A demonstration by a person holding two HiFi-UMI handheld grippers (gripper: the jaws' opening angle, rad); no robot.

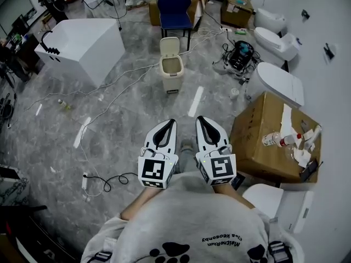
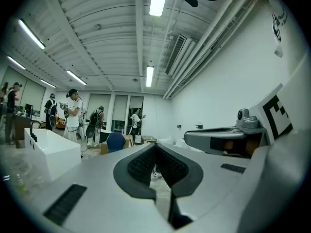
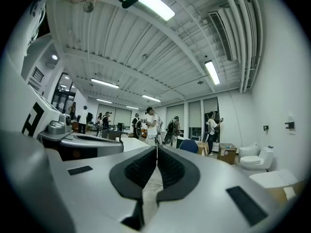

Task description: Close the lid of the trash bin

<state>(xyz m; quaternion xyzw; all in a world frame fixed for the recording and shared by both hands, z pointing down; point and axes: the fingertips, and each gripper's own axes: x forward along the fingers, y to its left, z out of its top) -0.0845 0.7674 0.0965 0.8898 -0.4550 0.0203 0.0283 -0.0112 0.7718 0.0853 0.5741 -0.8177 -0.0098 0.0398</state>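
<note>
A small beige trash bin (image 1: pixel 171 66) stands on the grey floor well ahead of me, its lid (image 1: pixel 169 46) tipped up and open behind the rim. My left gripper (image 1: pixel 173 121) and right gripper (image 1: pixel 198 119) are held side by side close to my body, level, far short of the bin. Both are shut with nothing between the pads. In the left gripper view its own jaws (image 2: pixel 156 145) meet at the tips, and the right gripper's body (image 2: pixel 228 139) shows beside them. The right gripper view shows its jaws (image 3: pixel 157 148) closed too. The bin is hidden in both gripper views.
A blue chair (image 1: pixel 175 9) stands just behind the bin. A white cabinet (image 1: pixel 82 44) is at the left, a cardboard box (image 1: pixel 271 138) with bottles at my right, toilets (image 1: pixel 277 37) along the right wall. Cables (image 1: pixel 104 95) trail over the floor. Several people stand at the far end of the room.
</note>
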